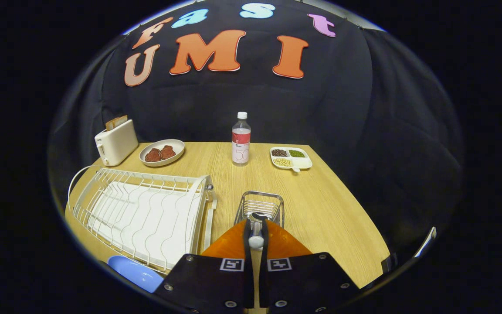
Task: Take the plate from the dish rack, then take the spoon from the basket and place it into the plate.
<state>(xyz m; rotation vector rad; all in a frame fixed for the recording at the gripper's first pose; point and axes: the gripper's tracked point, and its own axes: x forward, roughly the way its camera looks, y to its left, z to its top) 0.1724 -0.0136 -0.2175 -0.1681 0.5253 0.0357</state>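
Spoon (256, 235): pinched between the fingers, its pale rounded end showing in the narrow gap between them, the rest running down toward the wire basket (260, 207) just ahead; whether it has cleared the basket cannot be told.
Fingers: gripper (256, 231) clenched on the spoon, both sides pressing on it, with almost no gap left.
Handling: likely light, stiff and smooth, so it may twist or slide in a narrow pinch; a hold across the handle close to its balance point looks safest, and a steady tilt-free carry.
Plate (135, 271): blue, lying flat on the worktop (320, 205) just beside the near corner of the dish rack (146, 209), to the left of the fingers; it appears already out of the rack.
Way across: the rack's near corner and raised wire rim stand between basket and plate, so the spoon probably needs lifting over or swinging around it.
Farther off: water bottle (241, 139), divided dish of beans (290, 158), plate of brown food (162, 152) and toaster (116, 141) sit well beyond the basket, clear of the route.
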